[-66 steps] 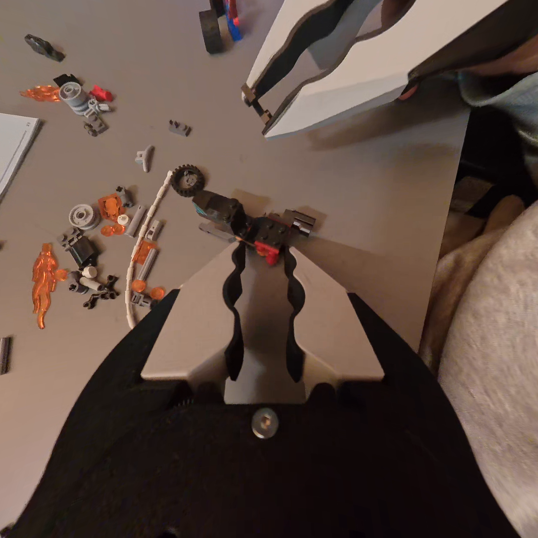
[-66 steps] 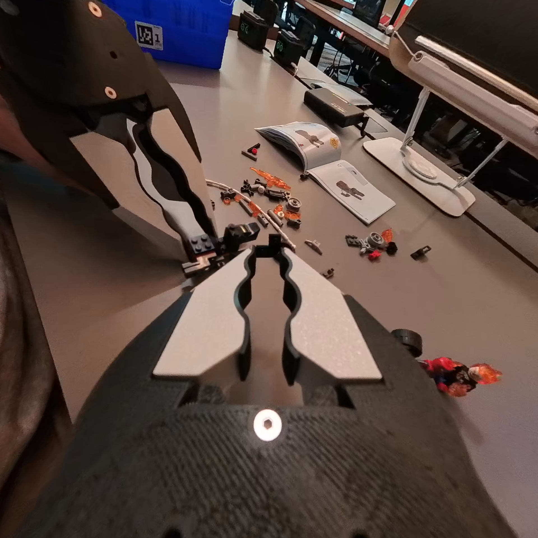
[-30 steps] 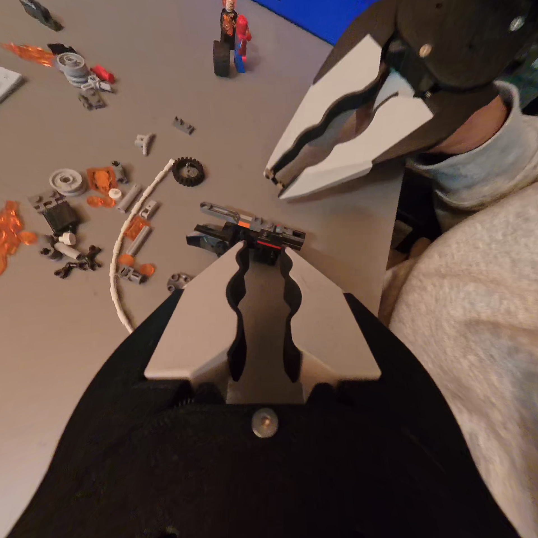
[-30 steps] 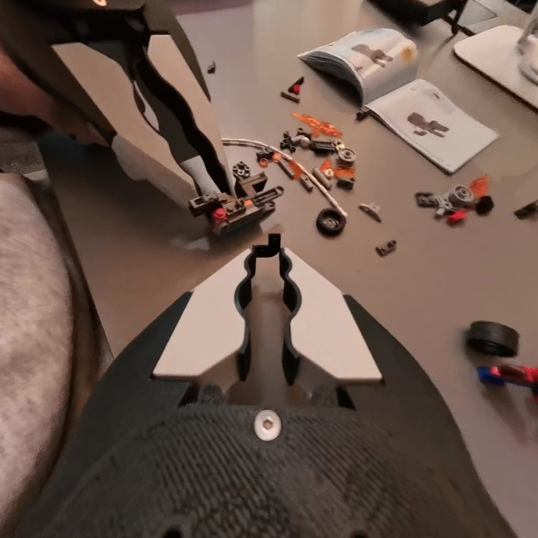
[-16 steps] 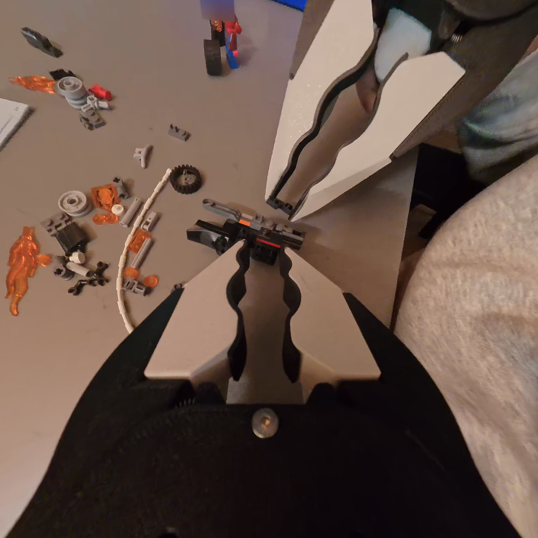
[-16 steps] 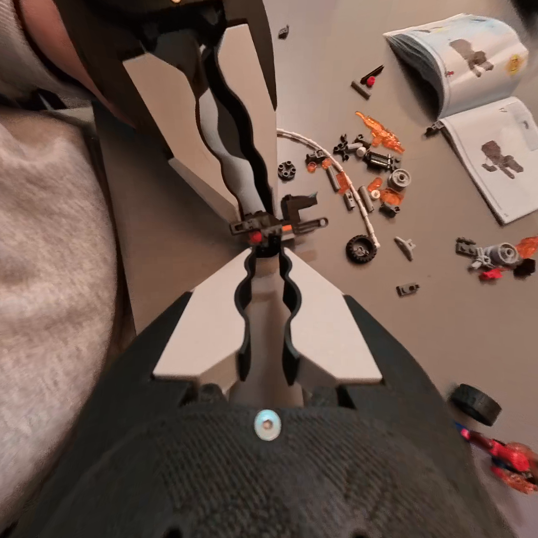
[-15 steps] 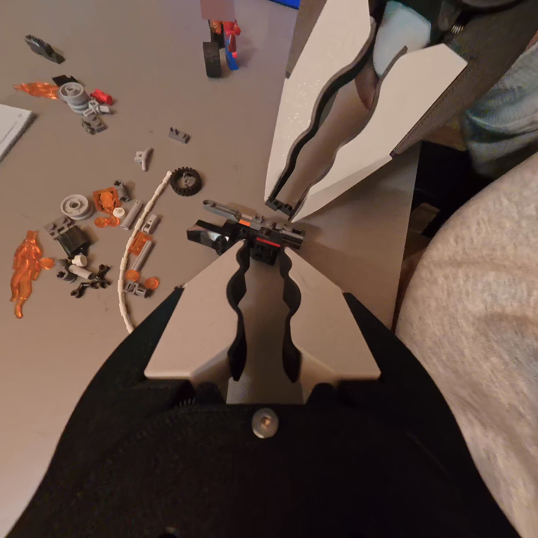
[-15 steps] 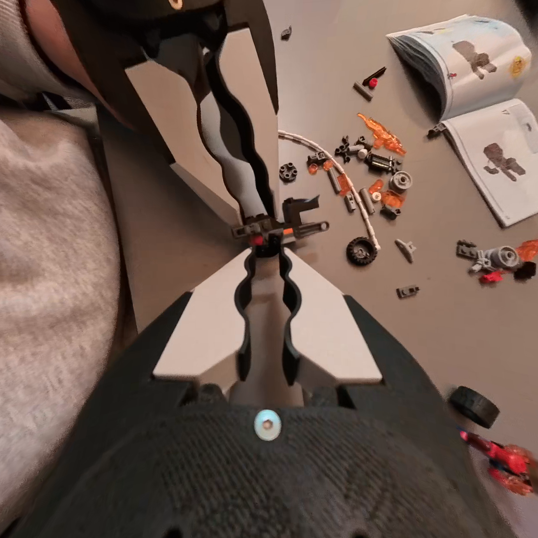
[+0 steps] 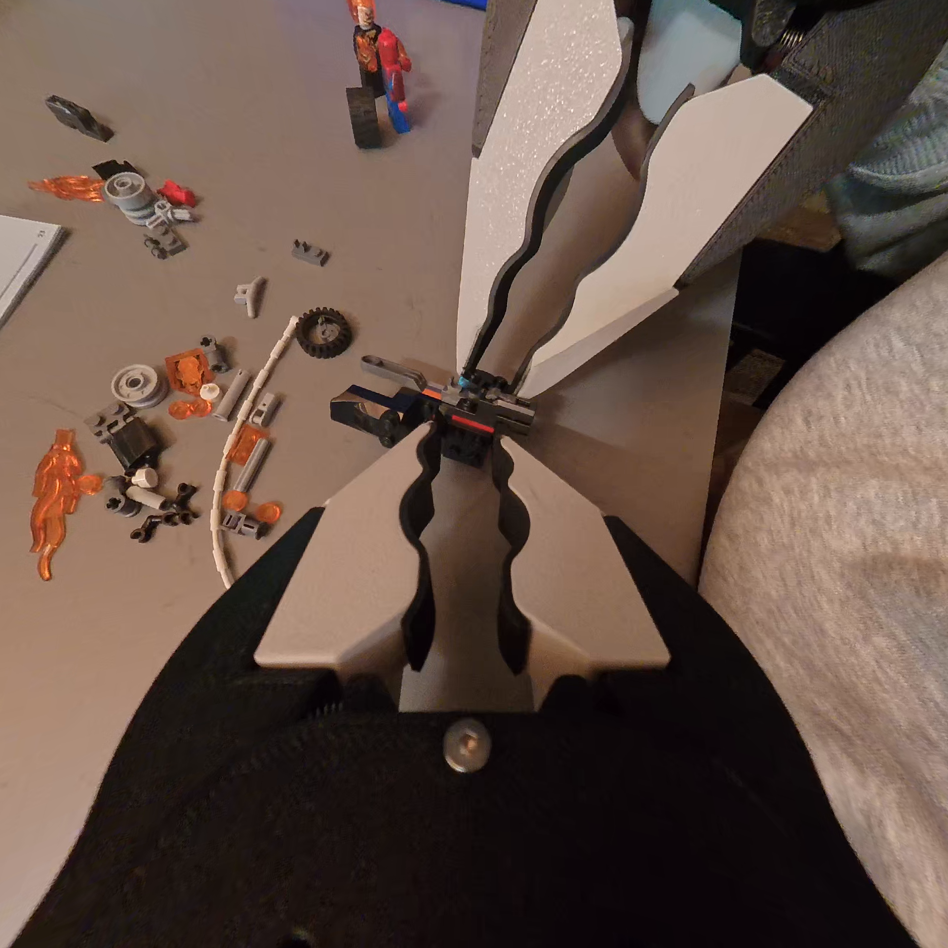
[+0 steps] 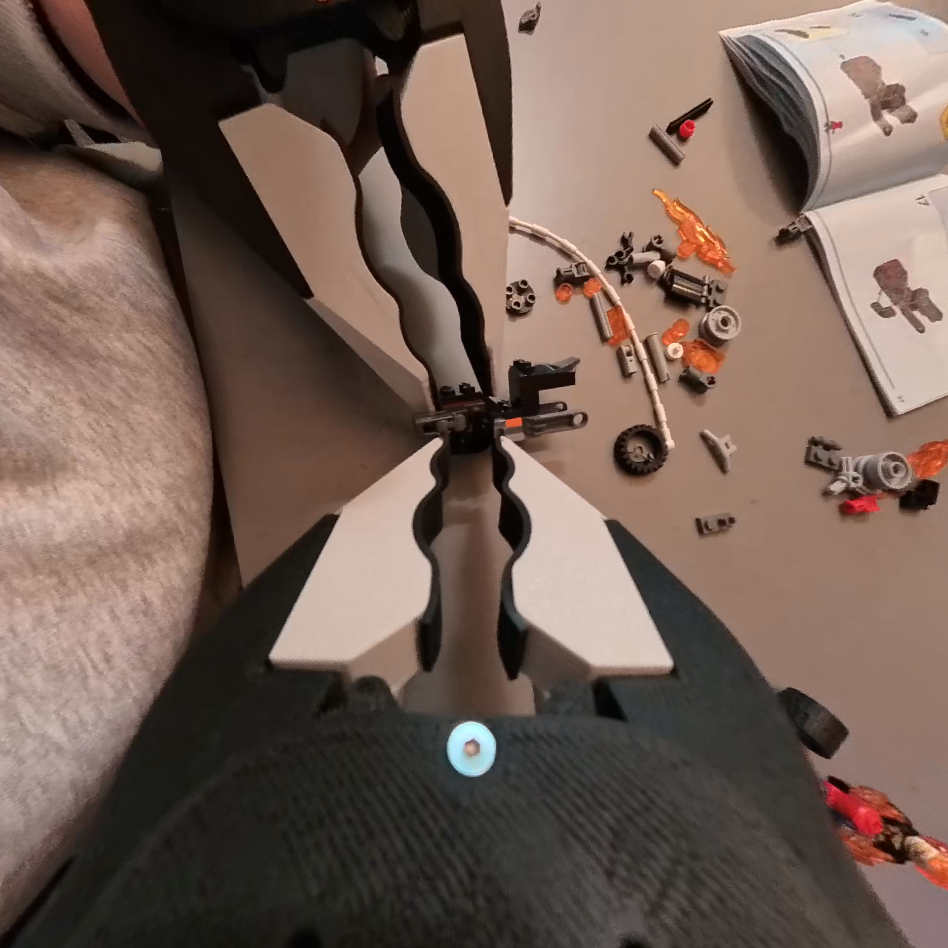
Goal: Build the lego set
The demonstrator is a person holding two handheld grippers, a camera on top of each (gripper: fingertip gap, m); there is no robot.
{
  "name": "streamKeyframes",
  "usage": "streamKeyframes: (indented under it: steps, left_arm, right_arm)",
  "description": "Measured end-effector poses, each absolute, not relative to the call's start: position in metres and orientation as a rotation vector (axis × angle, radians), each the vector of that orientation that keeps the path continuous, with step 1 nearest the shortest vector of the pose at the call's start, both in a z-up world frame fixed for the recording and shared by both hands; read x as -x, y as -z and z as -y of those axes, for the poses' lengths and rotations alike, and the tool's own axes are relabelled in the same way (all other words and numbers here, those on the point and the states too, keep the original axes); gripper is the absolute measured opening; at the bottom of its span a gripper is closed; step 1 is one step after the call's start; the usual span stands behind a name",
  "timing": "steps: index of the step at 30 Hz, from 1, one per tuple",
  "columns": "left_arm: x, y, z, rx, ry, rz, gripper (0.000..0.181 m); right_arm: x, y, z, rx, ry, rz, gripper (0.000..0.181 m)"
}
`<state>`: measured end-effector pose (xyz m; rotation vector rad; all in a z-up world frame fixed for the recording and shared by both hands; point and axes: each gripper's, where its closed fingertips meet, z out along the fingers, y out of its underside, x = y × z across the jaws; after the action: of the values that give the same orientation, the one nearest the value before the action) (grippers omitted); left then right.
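My left gripper (image 9: 464, 437) is shut on a black, partly built lego model (image 9: 477, 413) with a grey beam and orange and red stripes, held just above the table near its front edge. My right gripper (image 9: 495, 379) comes in from the far side and is shut on a small black piece (image 9: 482, 382) that touches the model's top. In the right wrist view, my right gripper (image 10: 468, 443) holds that black piece (image 10: 469, 436) against the model (image 10: 533, 421), with the left gripper (image 10: 464, 390) opposite it.
Loose parts lie left of the model: a black tyre (image 9: 324, 333), a white chain (image 9: 246, 436), orange flame pieces (image 9: 54, 492), grey pins and hubs (image 9: 137, 384). Two minifigures (image 9: 382, 61) and a wheel (image 9: 365, 119) stand farther back. An open booklet (image 10: 846, 154) lies beyond. The tips of both grippers are at nearly the same place.
My right gripper has swung in from the side and brought its small black piece down onto the top of the model. My left gripper has kept the model almost still.
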<state>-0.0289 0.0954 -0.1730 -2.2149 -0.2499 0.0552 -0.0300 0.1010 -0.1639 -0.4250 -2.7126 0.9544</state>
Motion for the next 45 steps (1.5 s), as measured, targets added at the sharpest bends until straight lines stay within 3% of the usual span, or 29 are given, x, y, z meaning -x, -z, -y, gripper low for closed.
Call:
streamKeyframes:
  steps: [15, 30, 45]
  left_arm:
    - [0.029, 0.174, -0.092, 2.221, -0.043, 0.273, 0.017]
    - [0.029, 0.176, -0.091, 2.229, -0.031, 0.285, 0.018]
    - [0.029, 0.176, -0.092, 2.231, -0.035, 0.278, 0.018]
  right_arm:
    - [0.031, 0.162, -0.1, 0.409, -0.955, 2.703, 0.016]
    - [0.028, 0.188, -0.161, 0.711, -0.866, 2.676, 0.017]
    - [0.028, 0.188, -0.157, 0.363, -0.984, 2.824, 0.024]
